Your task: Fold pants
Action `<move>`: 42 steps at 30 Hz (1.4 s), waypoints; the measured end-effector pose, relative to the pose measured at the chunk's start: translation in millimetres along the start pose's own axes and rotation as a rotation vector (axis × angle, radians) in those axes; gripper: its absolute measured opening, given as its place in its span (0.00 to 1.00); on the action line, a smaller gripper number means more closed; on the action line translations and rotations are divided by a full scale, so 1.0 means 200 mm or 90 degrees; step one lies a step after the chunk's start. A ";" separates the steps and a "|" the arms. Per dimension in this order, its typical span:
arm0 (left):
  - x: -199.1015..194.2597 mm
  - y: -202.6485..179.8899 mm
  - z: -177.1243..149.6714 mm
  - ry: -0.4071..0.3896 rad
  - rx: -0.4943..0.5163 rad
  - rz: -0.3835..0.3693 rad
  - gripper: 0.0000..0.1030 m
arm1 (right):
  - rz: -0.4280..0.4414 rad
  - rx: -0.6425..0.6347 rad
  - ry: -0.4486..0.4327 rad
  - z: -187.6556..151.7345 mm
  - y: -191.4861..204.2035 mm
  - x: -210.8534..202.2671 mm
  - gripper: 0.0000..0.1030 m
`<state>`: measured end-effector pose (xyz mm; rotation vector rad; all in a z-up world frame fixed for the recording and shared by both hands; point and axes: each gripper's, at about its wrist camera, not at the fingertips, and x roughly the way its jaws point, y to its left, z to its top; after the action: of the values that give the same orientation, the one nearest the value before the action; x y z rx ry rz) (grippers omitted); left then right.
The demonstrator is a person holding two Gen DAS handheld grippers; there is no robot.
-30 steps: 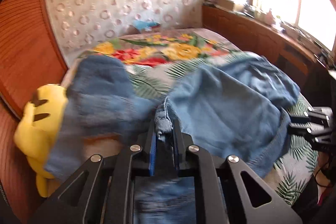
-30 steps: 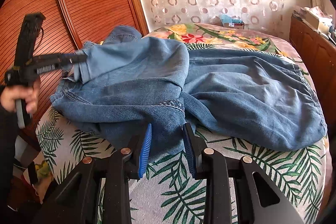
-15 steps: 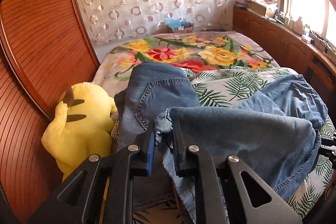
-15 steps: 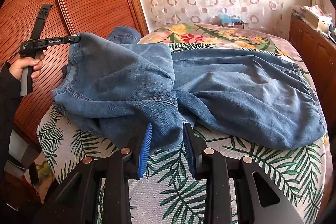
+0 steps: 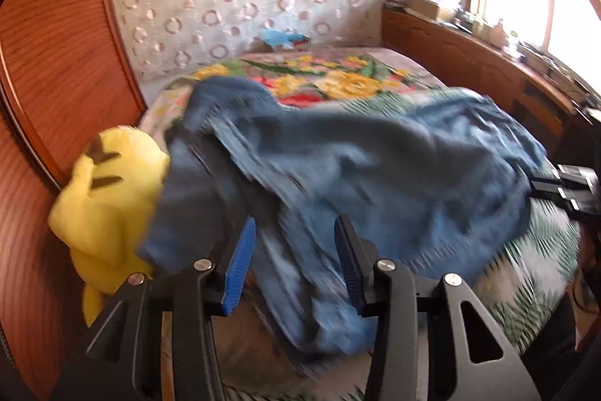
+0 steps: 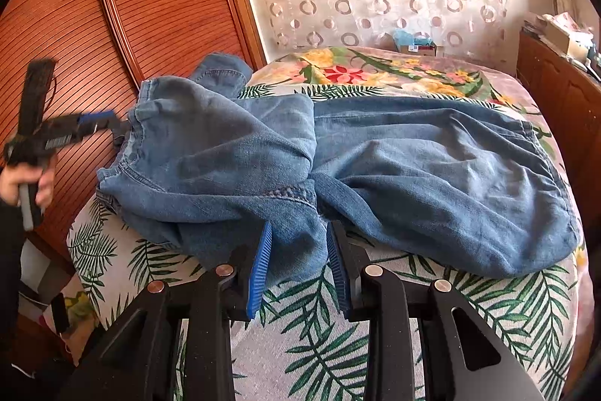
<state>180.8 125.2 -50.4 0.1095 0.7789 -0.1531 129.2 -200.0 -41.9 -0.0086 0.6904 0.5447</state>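
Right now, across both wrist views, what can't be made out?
- Left wrist view: the pants are motion-blurred; seams and folds unreadable.
- Right wrist view: whether the right claw pinches the denim; cloth fills the gap.
- Right wrist view: left claw tips blurred at the waistband.
- Yellow plush toy: partly covered by denim.

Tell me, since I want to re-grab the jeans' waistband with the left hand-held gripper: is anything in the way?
Nothing visible. The left hand-held gripper has just been opening, and only the jeans lie ahead of it. The yellow plush toy sits off to the side against the cloth, not in between.
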 end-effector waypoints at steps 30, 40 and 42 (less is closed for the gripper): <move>-0.21 -0.02 -0.31 -0.033 -0.066 -0.027 0.13 | 0.006 -0.007 0.006 0.02 -0.01 0.04 0.30; -0.23 -0.02 -0.29 -0.035 -0.072 -0.026 0.18 | 0.046 -0.015 0.015 0.06 0.01 0.13 0.30; -0.23 -0.01 -0.28 -0.036 -0.070 -0.015 0.29 | 0.059 -0.006 0.029 0.04 -0.02 0.15 0.23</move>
<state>109.1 135.9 -57.8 -0.0081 0.7303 -0.1355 154.2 -187.7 -54.6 0.0017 0.7350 0.6391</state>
